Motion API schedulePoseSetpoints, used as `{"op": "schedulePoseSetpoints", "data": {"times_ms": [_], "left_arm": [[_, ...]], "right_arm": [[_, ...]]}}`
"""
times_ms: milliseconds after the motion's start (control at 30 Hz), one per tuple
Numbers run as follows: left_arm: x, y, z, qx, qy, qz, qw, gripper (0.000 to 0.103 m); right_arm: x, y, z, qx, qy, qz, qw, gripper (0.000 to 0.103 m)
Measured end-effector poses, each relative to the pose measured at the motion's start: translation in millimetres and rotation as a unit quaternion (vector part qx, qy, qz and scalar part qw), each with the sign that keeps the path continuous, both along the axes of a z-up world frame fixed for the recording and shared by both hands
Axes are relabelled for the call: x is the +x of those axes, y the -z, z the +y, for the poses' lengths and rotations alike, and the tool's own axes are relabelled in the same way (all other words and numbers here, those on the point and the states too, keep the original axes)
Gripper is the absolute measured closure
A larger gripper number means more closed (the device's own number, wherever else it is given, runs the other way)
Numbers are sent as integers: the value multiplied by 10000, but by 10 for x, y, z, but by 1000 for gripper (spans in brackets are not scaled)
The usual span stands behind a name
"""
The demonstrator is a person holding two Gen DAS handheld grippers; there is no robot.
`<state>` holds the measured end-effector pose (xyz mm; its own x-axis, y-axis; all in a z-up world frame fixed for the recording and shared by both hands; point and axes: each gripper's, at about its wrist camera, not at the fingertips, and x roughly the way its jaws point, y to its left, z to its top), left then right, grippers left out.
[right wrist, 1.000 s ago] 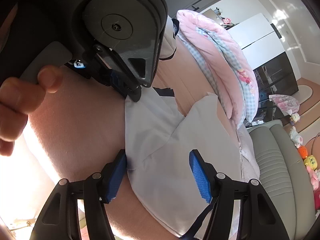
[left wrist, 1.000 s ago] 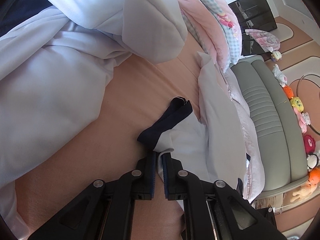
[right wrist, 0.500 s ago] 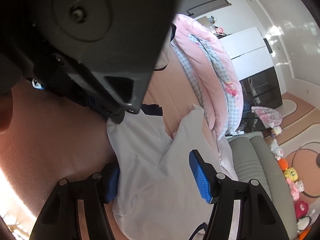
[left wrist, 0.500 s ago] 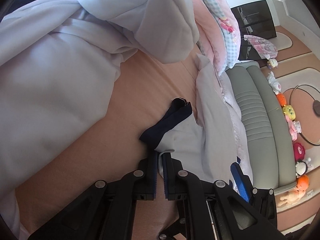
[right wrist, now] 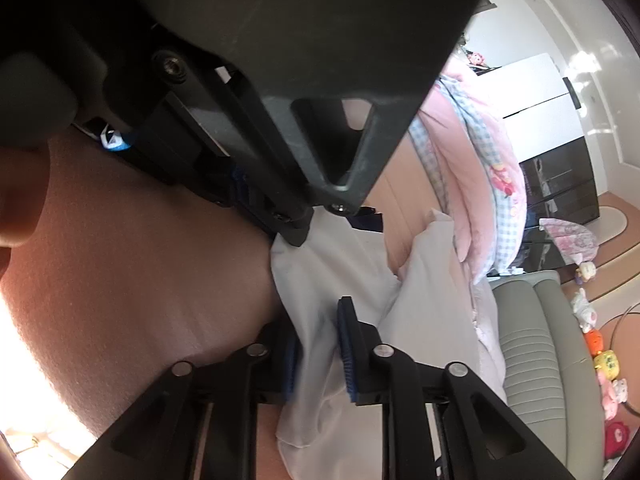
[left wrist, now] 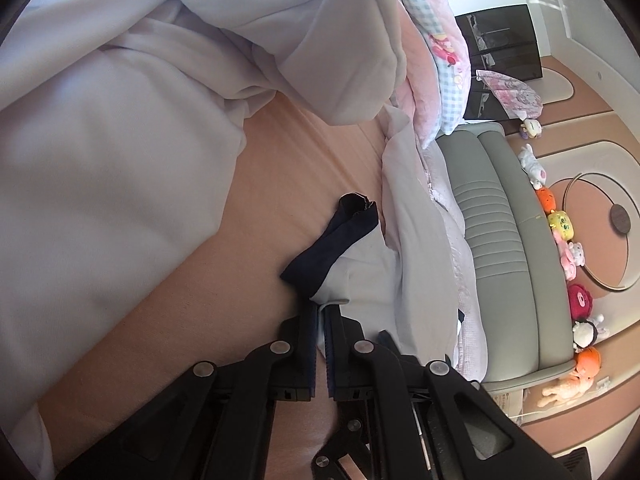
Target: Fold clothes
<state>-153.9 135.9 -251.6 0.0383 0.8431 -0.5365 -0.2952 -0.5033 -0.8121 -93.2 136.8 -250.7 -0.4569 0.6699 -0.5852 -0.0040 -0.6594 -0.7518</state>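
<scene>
Fabric of the white garment (left wrist: 372,276) with its navy trim (left wrist: 332,248) lies on the peach bed sheet (left wrist: 248,216), and my left gripper (left wrist: 321,312) has its jaws pinched tight on the garment's near edge. My right gripper (right wrist: 318,344) straddles a fold of the same cloth, jaws narrow but not fully closed. A pale duvet (left wrist: 120,160) is heaped to the left, well apart from the garment.

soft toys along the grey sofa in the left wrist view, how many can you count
About 8, in a line along the grey sofa: white, white, orange, yellow, pink, dark red, black-and-white, orange. Some may overlap or hide others.
</scene>
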Motion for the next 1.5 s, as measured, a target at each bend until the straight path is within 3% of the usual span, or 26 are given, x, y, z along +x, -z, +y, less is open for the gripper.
{"op": "schedulePoseSetpoints", "data": {"times_ms": [67, 300, 600, 833, 1000, 1100, 1300, 1500], "left_arm": [[6, 0, 0, 19, 21, 25, 10000, 99], [73, -95, 23, -135, 54, 340, 9993, 100], [166, -338, 175, -339, 314, 895, 9949, 101], [228, -619, 301, -267, 605, 1242, 9900, 101], [297, -828, 467, -298, 905, 1523, 9837, 101], [352, -945, 583, -368, 1123, 1723, 9779, 101], [518, -1121, 773, -440, 1438, 2033, 9675, 101], [691, -1210, 980, -524, 1724, 2210, 9585, 101]], "right_arm": [[5, 15, 10, -196, -25, 6, 9998, 98], [90, -45, 50, -373, 1, 348, 9987, 99], [245, -209, 176, -1063, 149, 732, 9915, 99], [350, -393, 319, -1708, 526, 940, 9794, 99], [436, -460, 290, -1516, 477, 1114, 9810, 99], [509, -532, 346, -1640, 610, 1330, 9756, 99], [749, -687, 526, -2148, 803, 1924, 9542, 99], [1041, -727, 912, -3435, 1479, 2322, 8979, 99]]}}
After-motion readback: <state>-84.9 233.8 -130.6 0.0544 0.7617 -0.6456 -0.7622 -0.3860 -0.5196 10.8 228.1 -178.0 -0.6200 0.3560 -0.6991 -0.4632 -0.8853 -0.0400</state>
